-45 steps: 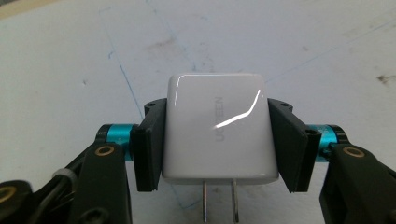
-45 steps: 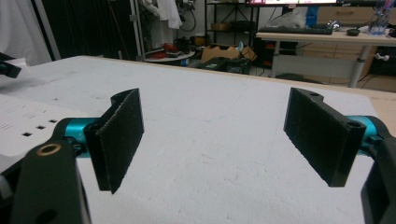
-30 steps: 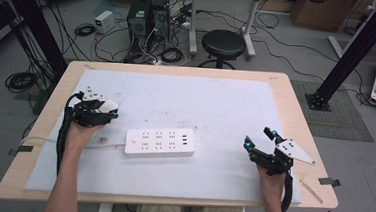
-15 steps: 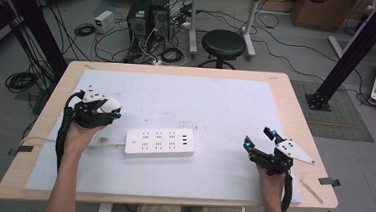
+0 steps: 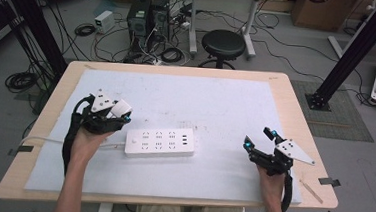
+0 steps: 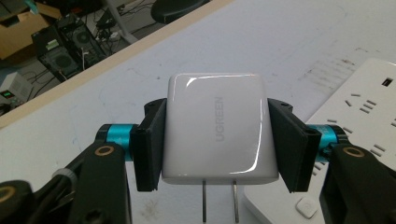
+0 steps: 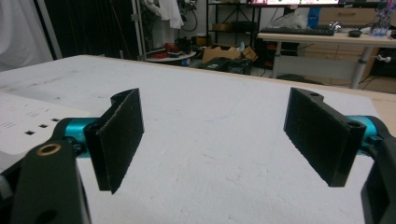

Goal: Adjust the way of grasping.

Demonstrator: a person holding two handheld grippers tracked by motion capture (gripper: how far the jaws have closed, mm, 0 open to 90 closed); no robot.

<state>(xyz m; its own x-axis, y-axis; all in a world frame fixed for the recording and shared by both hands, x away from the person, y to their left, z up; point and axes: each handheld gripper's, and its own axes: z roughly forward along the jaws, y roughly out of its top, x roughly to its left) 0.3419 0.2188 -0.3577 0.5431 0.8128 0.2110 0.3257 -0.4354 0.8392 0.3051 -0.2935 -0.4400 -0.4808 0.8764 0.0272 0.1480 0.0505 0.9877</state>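
the glossy white square plastic wall charger with two metal prongs (image 6: 219, 128) is pinched flat between the two black jaws of the left gripper (image 6: 217, 140), one pad on each side face, prongs pointing back toward the camera and down. in the high view that left gripper (image 5: 118, 112) hangs over the left part of the table, just beside the left end of the long white plastic power strip with rows of sockets (image 5: 159, 142), which lies flat on the white foam mat (image 5: 216, 103); the strip's corner and a round button also show at the right edge of the left gripper view.

the step in hand looks like carrying the charger to the strip to plug it in. the next move likely calls for turning the prongs straight down, lining them up with a free two-slot socket, and pressing squarely; the strip may need holding so it does not slide.

the right gripper (image 5: 260, 138) rests on the mat, well apart from the strip's right end, its jaws spread wide with nothing between them.

there are no containers on the table; the strip's sockets all look unoccupied, as far as can be told.
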